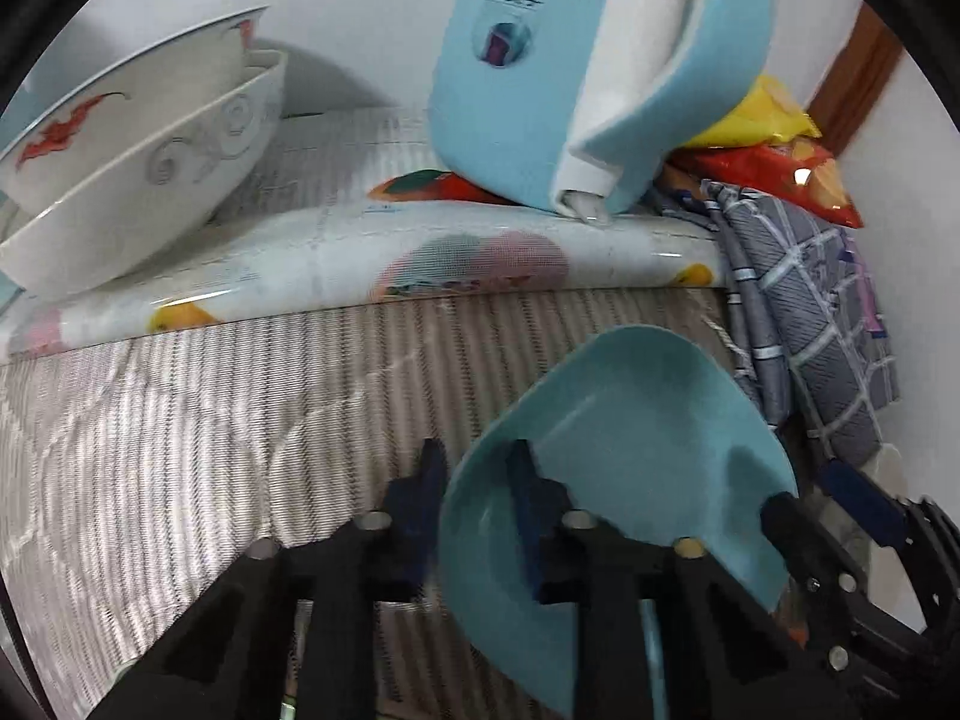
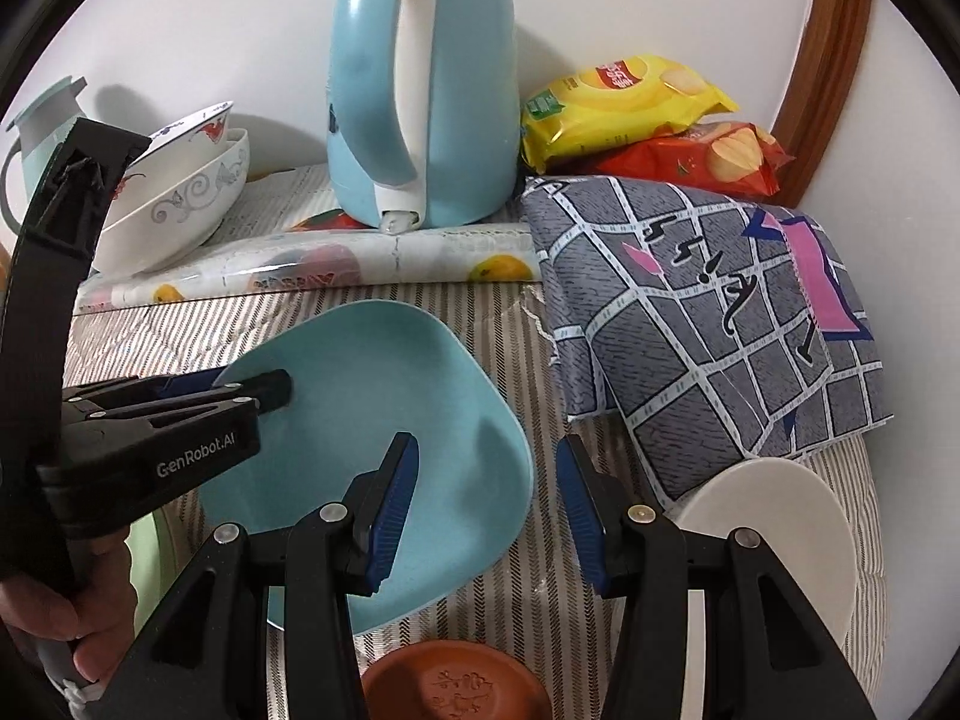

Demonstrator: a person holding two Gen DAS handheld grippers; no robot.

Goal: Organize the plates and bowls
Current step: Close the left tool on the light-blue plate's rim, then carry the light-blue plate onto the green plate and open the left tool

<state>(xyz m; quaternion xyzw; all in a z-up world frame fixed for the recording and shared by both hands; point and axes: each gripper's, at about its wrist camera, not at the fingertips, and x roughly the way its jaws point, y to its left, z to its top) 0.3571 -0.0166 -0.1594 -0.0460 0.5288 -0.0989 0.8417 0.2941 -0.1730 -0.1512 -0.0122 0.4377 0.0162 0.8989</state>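
While two patterned bowls [image 2: 180,198] already sit nested at the far left beside the blue kettle [image 2: 420,90], most of the sorting looks unfinished. On the striped counter [image 2: 528,570], the blue plate [image 2: 384,420] lies in the middle, tilted up, with the left hand-held gripper [image 1: 474,516] clenched on its left rim. A white plate [image 2: 774,528] lies near right, under the folded grey cloth's [image 2: 720,312] corner, and a brown dish [image 2: 456,684] sits nearest. Hovering over the blue plate's right edge, the right hand-held gripper [image 2: 486,510] is released, grasping nothing.
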